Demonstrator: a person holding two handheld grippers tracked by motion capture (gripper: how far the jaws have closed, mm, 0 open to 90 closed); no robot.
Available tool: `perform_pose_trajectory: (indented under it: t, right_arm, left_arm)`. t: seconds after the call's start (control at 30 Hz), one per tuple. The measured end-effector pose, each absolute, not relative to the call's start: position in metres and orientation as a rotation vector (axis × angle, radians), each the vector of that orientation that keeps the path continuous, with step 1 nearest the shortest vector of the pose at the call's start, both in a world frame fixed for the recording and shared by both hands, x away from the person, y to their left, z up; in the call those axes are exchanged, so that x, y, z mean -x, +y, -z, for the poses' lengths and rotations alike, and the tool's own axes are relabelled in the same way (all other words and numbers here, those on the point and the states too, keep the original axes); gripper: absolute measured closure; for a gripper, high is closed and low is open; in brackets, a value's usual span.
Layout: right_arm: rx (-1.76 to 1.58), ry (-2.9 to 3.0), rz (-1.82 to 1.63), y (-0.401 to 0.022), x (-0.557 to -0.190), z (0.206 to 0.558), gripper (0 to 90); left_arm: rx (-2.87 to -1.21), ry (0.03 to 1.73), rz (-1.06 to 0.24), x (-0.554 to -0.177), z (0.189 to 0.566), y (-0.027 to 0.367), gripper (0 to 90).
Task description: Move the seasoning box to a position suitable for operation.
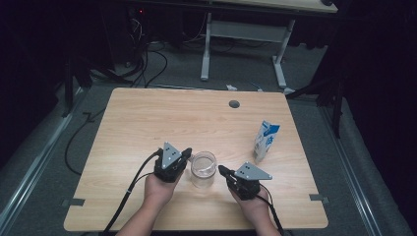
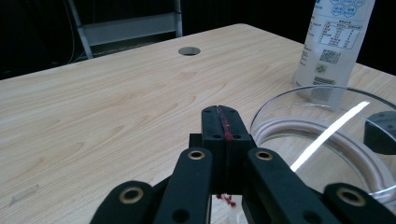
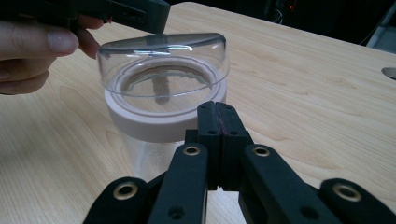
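Sitting on the pale wood-grain table (image 1: 147, 118), smooth and slick, the jar (image 1: 203, 169) stands upright near my edge between my left claw (image 1: 186, 155) and right claw (image 1: 222, 170), both pinched fully shut on nothing and resting just beside it, and I judge that a sideways nudge from either closed tip could skate or tip it, since nothing holds it. It is a round clear-walled jar with a pale ring collar and a domed clear lid (image 3: 163, 63), hard and glossy, so I expect my pads to slip on the curve. Smaller, well off right, the printed gable-top carton (image 1: 266, 140) looks light enough to topple if swiped.
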State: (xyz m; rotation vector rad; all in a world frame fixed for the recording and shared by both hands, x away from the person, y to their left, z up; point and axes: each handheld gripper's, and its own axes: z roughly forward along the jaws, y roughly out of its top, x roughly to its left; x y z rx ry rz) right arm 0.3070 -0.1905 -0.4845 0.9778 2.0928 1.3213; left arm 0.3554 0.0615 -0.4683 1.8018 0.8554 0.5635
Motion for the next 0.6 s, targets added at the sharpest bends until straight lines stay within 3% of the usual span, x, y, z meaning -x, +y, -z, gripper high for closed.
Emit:
perform_pose_trajectory:
  t: [0.6]
  right_arm:
    - [-0.957,2.105,-1.333,-0.1852,-0.3056,0.4823,90.0]
  left_arm:
    - [-1.801,0.86,-0.559,-0.3552,0.4681,0.0616,90.0]
